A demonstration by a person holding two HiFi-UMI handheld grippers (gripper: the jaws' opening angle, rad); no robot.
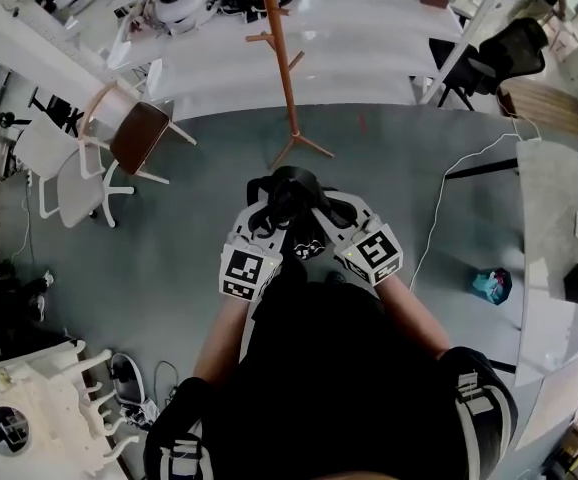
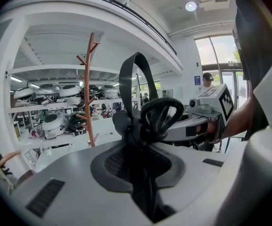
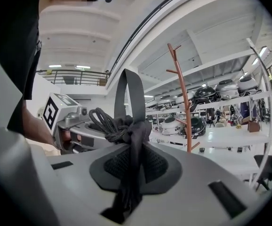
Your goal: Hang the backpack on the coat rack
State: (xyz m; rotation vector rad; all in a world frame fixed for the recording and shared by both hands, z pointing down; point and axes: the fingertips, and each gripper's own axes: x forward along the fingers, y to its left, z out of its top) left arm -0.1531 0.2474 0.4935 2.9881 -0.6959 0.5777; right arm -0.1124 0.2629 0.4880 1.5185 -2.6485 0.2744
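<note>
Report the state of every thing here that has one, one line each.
backpack: gripped on both sides, not yet hung.
coat rack: upright, hooks bare.
left hand-held gripper: shut on the backpack.
right hand-held gripper: shut on the backpack.
wooden chair: upright, empty.

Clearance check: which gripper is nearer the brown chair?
Left. In the head view the left gripper is down-right of the brown chair; the right gripper lies farther right. Both are shut on the backpack.

One backpack (image 1: 294, 193); one coat rack (image 1: 285, 73); two tools (image 1: 260, 208) (image 1: 331, 208).
</note>
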